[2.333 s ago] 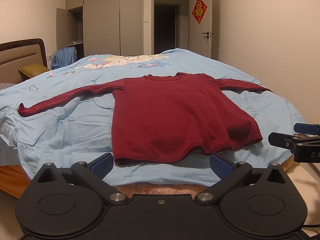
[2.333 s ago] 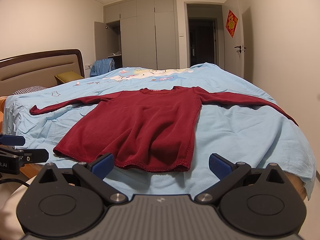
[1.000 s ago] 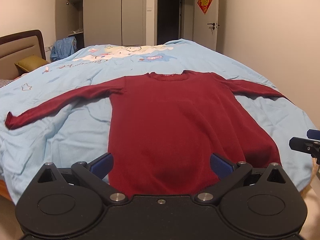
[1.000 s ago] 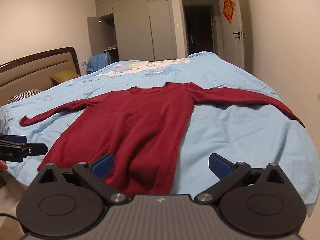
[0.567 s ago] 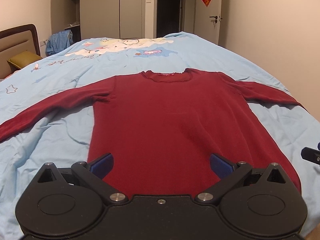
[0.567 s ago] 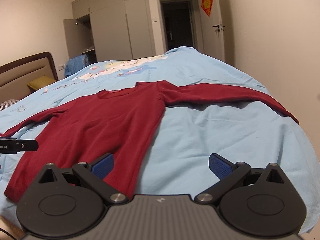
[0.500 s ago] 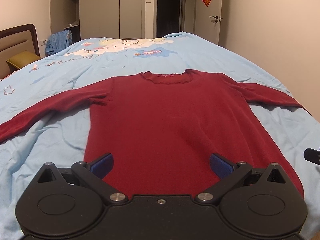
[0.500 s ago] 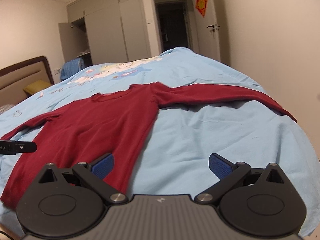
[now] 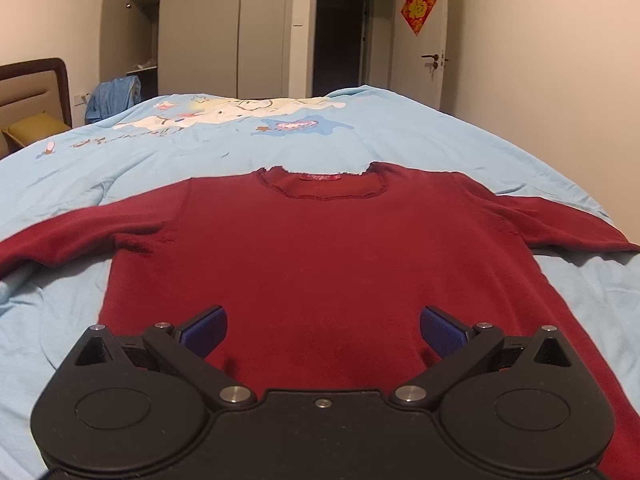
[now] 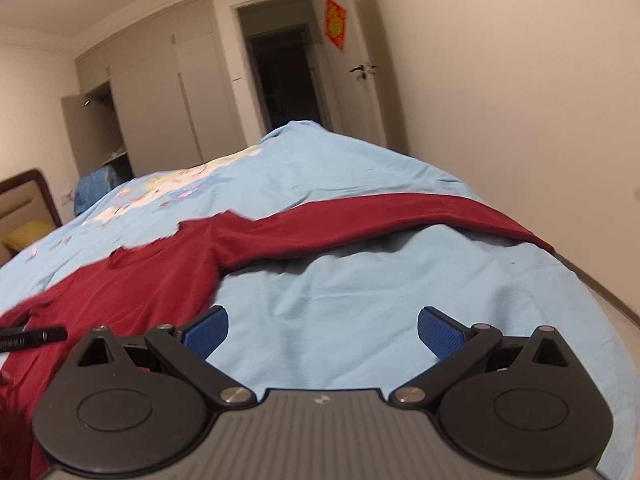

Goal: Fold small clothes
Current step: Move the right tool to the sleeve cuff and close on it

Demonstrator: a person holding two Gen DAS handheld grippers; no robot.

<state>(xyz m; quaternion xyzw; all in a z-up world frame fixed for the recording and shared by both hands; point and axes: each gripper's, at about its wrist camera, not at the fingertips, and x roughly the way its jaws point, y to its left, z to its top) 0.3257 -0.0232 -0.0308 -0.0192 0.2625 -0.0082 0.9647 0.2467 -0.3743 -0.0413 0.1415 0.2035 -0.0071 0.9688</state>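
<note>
A dark red long-sleeved sweater [image 9: 320, 256] lies flat on the light blue bedspread [image 9: 460, 140], collar away from me and both sleeves spread outward. My left gripper [image 9: 323, 332] hovers open over the sweater's lower body, nothing between its blue pads. In the right wrist view the sweater [image 10: 152, 280] lies to the left and its right sleeve [image 10: 400, 220] stretches across toward the bed's right edge. My right gripper [image 10: 322, 330] stands open above bare bedspread [image 10: 380, 300] just below that sleeve, holding nothing. A tip of the left gripper [image 10: 32, 337] shows at the left edge.
A headboard [image 9: 36, 80] and a yellow pillow [image 9: 32, 130] are at the far left. Wardrobes [image 9: 200, 32], blue clothes [image 9: 112, 98] in front of them, a dark doorway [image 9: 340, 40] and a door [image 9: 432, 48] stand behind the bed. A bare wall [image 10: 520, 120] runs along the right.
Both grippers have moved forward over the bed. The left one now sits above the sweater's body; the right one has swung right and tilted toward the right sleeve. Both stayed open.
</note>
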